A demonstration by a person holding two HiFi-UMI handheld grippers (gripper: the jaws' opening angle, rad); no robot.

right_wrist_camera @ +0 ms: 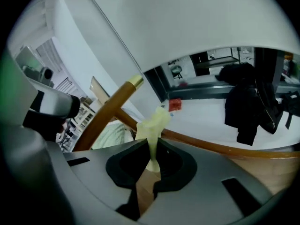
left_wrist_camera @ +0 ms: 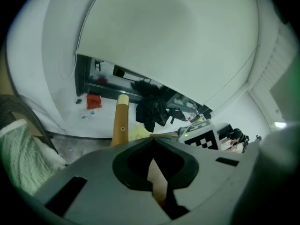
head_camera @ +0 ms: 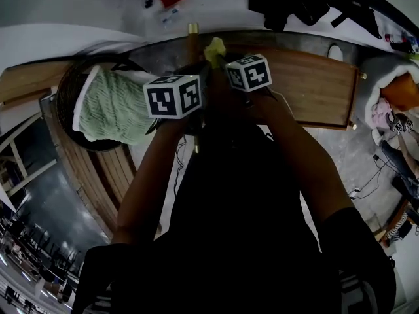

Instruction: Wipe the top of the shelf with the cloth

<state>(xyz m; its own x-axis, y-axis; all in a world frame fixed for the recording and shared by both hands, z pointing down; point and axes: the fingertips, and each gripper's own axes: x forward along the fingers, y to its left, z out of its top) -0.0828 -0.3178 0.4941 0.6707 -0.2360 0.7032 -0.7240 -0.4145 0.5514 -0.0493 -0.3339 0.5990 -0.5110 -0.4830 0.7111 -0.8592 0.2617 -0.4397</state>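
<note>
The yellow cloth [right_wrist_camera: 151, 125] is pinched in the right gripper [right_wrist_camera: 149, 146], jaws clamped tight on its neck, and a tuft sticks up past the tips. It's up over the far edge of the wooden shelf top [head_camera: 314, 84], near the left end, right by the upright wooden post [head_camera: 192, 41]. I can't tell if it touches the wood. The left gripper [left_wrist_camera: 151, 142] sits just beside, jaws together with nothing between them. Off the shelf's left end, a green knitted towel [head_camera: 111, 106] lies in a wire basket [head_camera: 65, 90].
</note>
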